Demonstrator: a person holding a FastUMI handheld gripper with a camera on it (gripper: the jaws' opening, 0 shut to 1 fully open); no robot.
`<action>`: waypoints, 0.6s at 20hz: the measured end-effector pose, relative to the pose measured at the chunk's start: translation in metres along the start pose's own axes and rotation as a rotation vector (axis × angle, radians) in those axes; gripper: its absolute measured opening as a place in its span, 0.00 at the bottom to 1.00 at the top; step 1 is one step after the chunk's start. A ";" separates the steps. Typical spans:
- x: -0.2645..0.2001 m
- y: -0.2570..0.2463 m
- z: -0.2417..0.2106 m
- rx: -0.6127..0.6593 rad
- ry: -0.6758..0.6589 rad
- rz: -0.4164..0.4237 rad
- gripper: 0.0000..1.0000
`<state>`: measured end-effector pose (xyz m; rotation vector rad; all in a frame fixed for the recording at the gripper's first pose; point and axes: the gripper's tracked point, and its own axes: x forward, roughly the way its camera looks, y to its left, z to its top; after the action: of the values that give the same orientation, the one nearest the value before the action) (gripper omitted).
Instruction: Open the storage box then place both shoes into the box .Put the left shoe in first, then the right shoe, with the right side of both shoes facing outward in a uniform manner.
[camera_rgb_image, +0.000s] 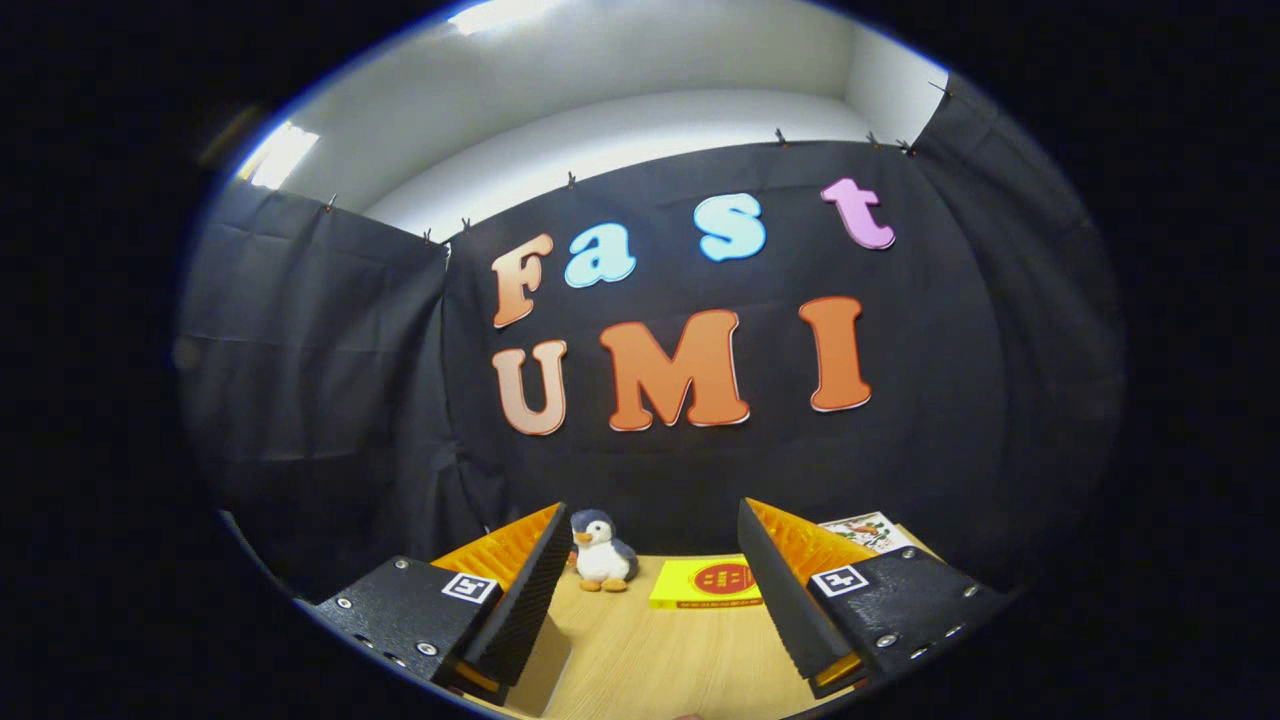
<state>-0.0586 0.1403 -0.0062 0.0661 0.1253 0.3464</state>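
My gripper (655, 535) is open, with its two black-and-orange fingers (520, 590) spread wide apart and nothing between them. It is held above a light wooden table (660, 650) and points toward the back wall. Neither the storage box nor the shoes are in sight from here.
A small plush penguin (602, 552) stands at the far edge of the table, just beyond the left finger. A yellow book (708, 583) lies flat beyond the gap between the fingers. A printed sheet (868, 531) lies past the right finger. Black cloth walls close the booth behind.
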 end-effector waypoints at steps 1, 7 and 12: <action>-0.003 -0.007 0.008 0.000 -0.030 -0.010 0.98; -0.027 -0.049 0.043 -0.051 -0.131 -0.090 0.98; -0.038 -0.070 0.057 -0.073 -0.172 -0.124 0.98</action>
<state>-0.0632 0.0588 0.0482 0.0157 -0.0537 0.2205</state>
